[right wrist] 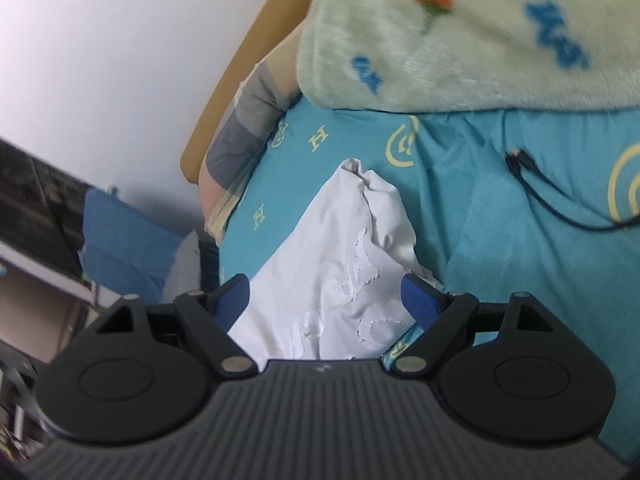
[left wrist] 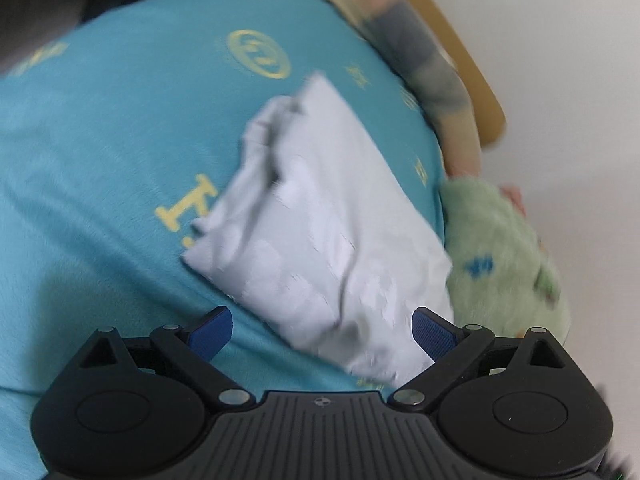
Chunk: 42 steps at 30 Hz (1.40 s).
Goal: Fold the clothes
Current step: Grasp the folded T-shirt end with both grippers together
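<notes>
1. Folded white cotton garment with raised white print (left wrist: 320, 224) (right wrist: 336, 276), lying on teal bedsheet with yellow emblems (left wrist: 120, 140) (right wrist: 500, 240).
2. Left gripper (left wrist: 322, 330): spread wide, empty, above garment's near edge (blurred).
3. Right gripper (right wrist: 324, 300): spread wide, straddling garment, gripping nothing.
4. Beyond garment: pale green fleece blanket (left wrist: 504, 256) (right wrist: 460, 40).

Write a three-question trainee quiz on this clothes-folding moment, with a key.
1. True or false: the left gripper is clamped shut on the white garment.
2. What lies directly under the white garment? A) teal sheet B) bare wood C) green fleece blanket
3. Fill in: a black ____ lies on the sheet, right of the garment.

Key: 1 false, both the left and right gripper have jaws open; 2 A; 3 cable.
</notes>
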### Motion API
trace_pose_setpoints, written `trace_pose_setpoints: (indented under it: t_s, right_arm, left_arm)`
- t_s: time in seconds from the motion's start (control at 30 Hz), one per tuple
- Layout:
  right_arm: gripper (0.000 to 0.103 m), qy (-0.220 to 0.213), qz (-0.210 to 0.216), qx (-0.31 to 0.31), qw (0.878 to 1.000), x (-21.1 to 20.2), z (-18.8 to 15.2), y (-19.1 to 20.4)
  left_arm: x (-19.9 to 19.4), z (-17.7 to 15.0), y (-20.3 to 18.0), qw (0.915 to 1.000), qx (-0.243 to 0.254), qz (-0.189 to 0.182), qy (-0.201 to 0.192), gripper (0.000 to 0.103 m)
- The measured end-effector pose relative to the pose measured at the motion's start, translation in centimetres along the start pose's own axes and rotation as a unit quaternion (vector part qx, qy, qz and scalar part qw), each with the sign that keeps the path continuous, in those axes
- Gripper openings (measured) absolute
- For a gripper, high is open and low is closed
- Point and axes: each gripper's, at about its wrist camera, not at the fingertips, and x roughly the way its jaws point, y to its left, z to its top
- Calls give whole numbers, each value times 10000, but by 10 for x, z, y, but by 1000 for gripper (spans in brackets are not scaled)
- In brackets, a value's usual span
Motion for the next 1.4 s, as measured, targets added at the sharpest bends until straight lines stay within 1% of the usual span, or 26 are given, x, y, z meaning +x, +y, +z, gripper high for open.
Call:
trace_pose_setpoints:
  t_s: [0.07,0.13,0.2,0.27,0.3,0.33,0.4,0.5,0.53,0.57,0.6,0.63,0.67,0.7,0.77,0.8,0.87,0.9,0.93,0.97,1.03,1.1,1.17,1.23,1.33,1.4]
  right_arm:
    - [86,1,83,147,9999,2,-1,-4]
    - [86,73,150,250,9995,5,-2,-6]
    - [86,166,212,332,9991,9,-4,-8]
    - [86,270,279,414,9984,12,-8,-10]
    - [86,321,300,467,9979,15,-9,-11]
    - [86,372,322,532,9974,17,-10,-12]
    - [85,491,342,704,9957,22,-13,-17]
    - [85,596,263,1062,9922,32,-18,-28]
    - [83,602,206,1167,9911,37,-18,-33]
    - [78,607,148,1270,9899,41,-19,-37]
    - [77,595,67,1319,9895,45,-19,-41]
    - [73,581,-16,1362,9890,49,-19,-44]
    - [65,545,-114,1354,9892,52,-19,-46]
    - [63,500,-153,1330,9897,53,-19,-47]
    - [53,408,-220,1280,9907,54,-18,-49]
    - [51,362,-254,1255,9911,55,-18,-49]
    - [40,335,-271,1146,9925,56,-17,-48]
    - [37,323,-278,1089,9931,57,-16,-47]
    - [32,306,-265,969,9945,56,-16,-43]
    - [28,277,-232,834,9959,55,-16,-38]
    - [25,211,-130,581,9980,50,-15,-28]
    - [23,143,22,384,9992,46,-14,-19]
    - [21,83,165,202,9996,43,-13,-9]
    - [20,31,284,22,9996,39,-12,-1]
    - [19,-55,375,-127,9992,39,-12,9]
    - [19,-104,438,-97,9989,40,-10,12]
  left_arm:
    - [3,6,11,9993,-360,-48,-70,94]
    - [5,12,20,9978,-652,-32,-146,86]
    - [4,13,23,9974,-695,-16,-191,80]
    - [2,14,24,9971,-721,-1,-234,71]
    - [2,14,25,9970,-734,7,-255,65]
    - [1,14,26,9968,-747,15,-276,60]
    - [-1,15,27,9965,-774,30,-319,59]
    - [-2,16,28,9962,-798,24,-336,59]
    - [-2,16,28,9964,-786,29,-321,59]
    - [-2,16,27,9965,-771,36,-305,59]
    - [-3,16,26,9967,-757,42,-289,60]
    - [-3,15,26,9969,-742,49,-272,60]
    - [-3,15,25,9970,-728,56,-256,60]
    - [-3,15,24,9971,-715,55,-249,61]
    - [-3,14,23,9973,-695,50,-236,61]
    - [-3,14,23,9973,-689,48,-228,61]
    - [-3,14,21,9978,-640,95,-155,61]
    - [-4,15,20,9980,-603,141,-96,61]
    - [-4,15,19,9982,-566,187,-38,61]
    - [-6,14,17,9985,-513,180,-3,62]
    - [-10,11,12,9991,-401,150,59,68]
    - [-13,7,4,9997,-179,8,191,72]
    - [-12,1,-5,9989,3,-295,358,78]
    - [-5,-7,-14,9958,69,-699,588,85]
    - [14,-15,-20,9896,-119,-1143,869,86]
    - [27,-16,-20,9883,-291,-1224,861,86]
